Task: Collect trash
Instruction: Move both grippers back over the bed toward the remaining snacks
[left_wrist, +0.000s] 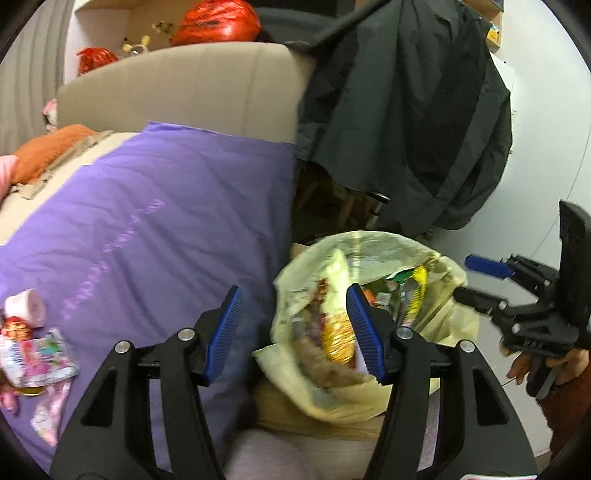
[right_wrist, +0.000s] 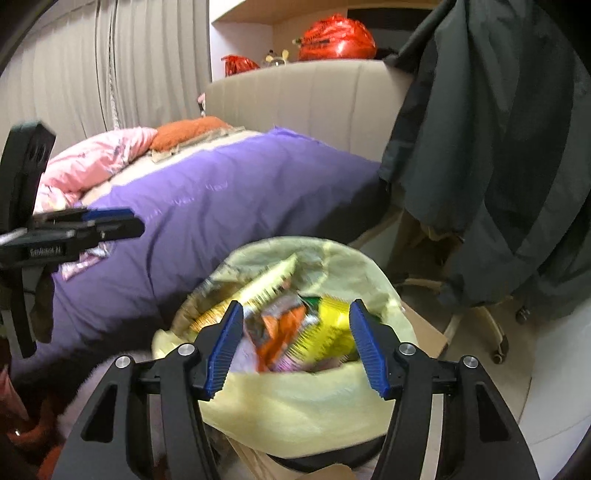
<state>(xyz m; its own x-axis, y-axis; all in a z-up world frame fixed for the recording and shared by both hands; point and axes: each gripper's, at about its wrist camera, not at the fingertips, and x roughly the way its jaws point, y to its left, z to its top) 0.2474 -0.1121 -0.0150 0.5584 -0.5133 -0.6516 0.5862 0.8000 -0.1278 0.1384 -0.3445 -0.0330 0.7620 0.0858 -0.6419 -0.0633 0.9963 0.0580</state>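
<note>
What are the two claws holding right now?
Nothing. The left claw and the right claw are both open, above the yellow trash bag.

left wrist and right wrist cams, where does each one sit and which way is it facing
Left wrist: on the left gripper, angled down over the purple blanket and yellow trash bag; shows its own open fingers, the right gripper and a hand.
Right wrist: on the right gripper, angled down into the bag; shows its own open fingers and the left gripper.
Shared: bag, blanket, dark jacket, headboard.
</note>
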